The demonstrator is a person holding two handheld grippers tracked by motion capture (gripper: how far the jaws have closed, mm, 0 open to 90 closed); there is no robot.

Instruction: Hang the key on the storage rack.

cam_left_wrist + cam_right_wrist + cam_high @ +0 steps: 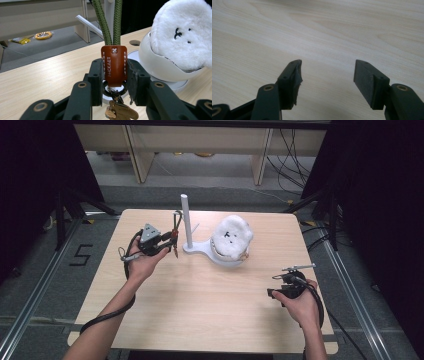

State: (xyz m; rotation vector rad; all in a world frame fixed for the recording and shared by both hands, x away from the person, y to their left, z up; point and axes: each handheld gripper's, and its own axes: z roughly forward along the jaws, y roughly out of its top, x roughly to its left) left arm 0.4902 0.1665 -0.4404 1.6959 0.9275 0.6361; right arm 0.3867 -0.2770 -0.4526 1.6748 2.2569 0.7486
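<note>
We found the left gripper (115,82) clamped on the brown leather tab (114,65) of a key lanyard, its green cord loop (109,22) rising above the jaws and the keys (120,111) hanging below. In the high view the left gripper (167,240) held the lanyard just left of the white stand's upright post (186,220), above the table (200,295). We judged the step to be hanging the loop on the stand: the loop should be raised clear of the post top, centred over it, then lowered before release. The right gripper (327,80) rested apart, jaws wide and empty.

Count: one lanyard, one stand, one fluffy white headphone set (231,239) resting on the stand's base, two grippers.
</note>
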